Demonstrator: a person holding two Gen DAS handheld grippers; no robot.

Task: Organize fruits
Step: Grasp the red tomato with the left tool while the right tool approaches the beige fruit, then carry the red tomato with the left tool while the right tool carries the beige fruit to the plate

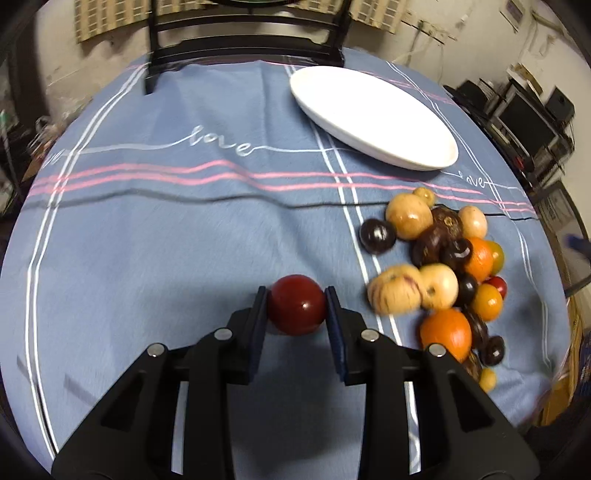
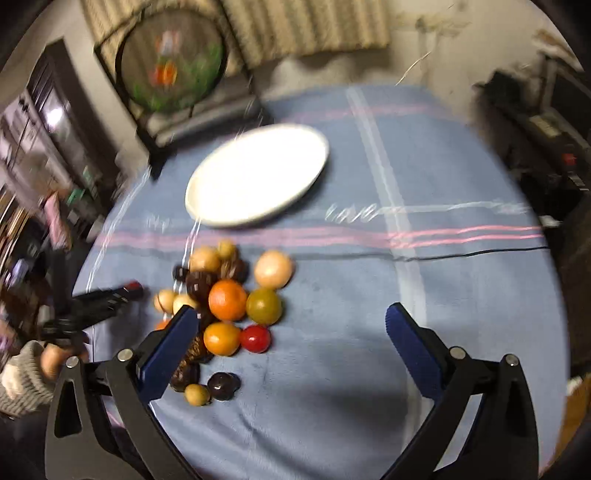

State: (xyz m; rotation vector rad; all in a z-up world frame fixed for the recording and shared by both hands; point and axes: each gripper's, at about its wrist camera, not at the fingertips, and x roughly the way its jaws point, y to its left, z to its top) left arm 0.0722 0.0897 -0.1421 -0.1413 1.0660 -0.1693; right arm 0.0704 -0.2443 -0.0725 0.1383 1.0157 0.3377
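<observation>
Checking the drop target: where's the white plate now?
In the left wrist view the white plate sits empty at upper right on the blue tablecloth, beyond the fruit pile.

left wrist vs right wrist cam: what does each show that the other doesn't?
Left wrist only: the left gripper closed on a dark red fruit, apart from the pile, and a dark chair behind the table.

Right wrist only: the right gripper open over the blue cloth, empty, a round fan and a grey sleeve.

Both: the empty white plate and the fruit pile.
</observation>
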